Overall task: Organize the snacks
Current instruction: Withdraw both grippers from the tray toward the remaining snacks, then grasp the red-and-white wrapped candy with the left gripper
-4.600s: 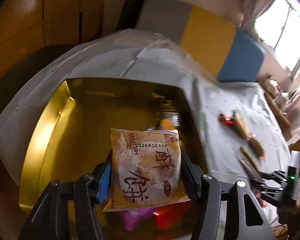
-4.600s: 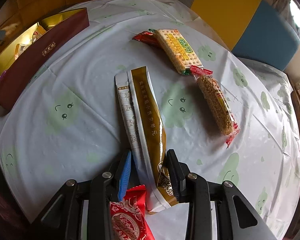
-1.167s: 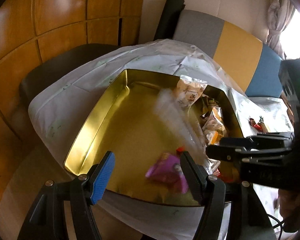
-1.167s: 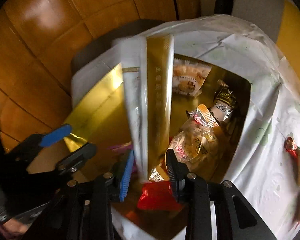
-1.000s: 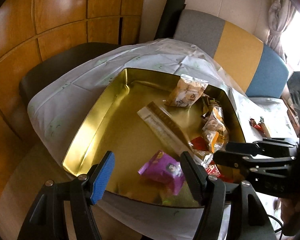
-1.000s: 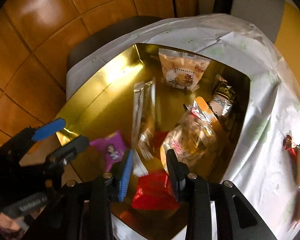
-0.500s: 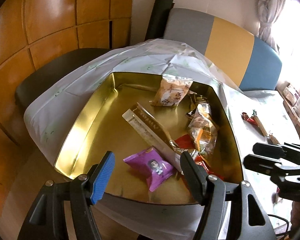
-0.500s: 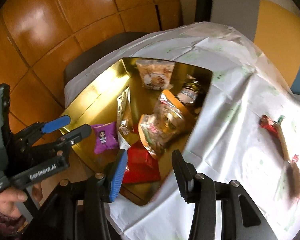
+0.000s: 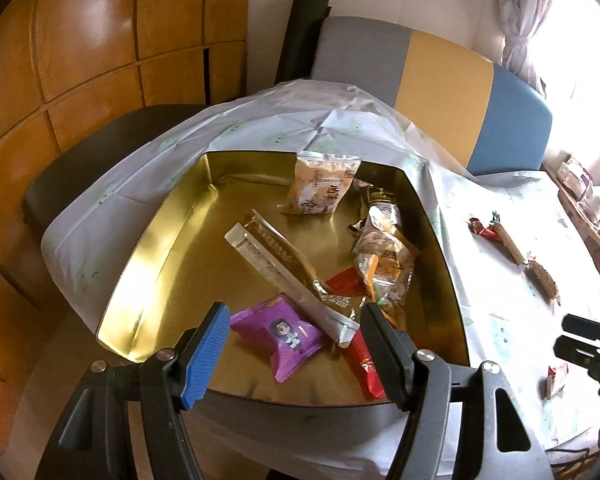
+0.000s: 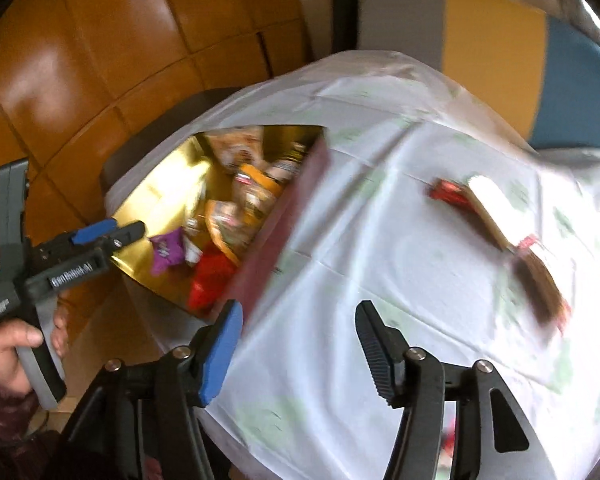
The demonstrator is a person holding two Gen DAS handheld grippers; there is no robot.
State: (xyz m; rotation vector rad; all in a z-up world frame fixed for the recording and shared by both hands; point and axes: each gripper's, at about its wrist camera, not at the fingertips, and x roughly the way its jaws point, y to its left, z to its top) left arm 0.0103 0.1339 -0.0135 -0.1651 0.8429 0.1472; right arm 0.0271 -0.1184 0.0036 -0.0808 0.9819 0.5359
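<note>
Over by the tin [image 9: 148,236] most snacks are in — bars [image 10: 496,216] wait on the cloth [image 10: 360,240] — both grippers [image 9: 292,340] [image 10: 298,340] spread, empty.

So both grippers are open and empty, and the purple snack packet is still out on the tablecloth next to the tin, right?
Not quite. Both the left gripper and right gripper are open and empty, but the purple snack packet lies inside the gold tin, near its front edge, not on the tablecloth. The left wrist view shows it.
</note>
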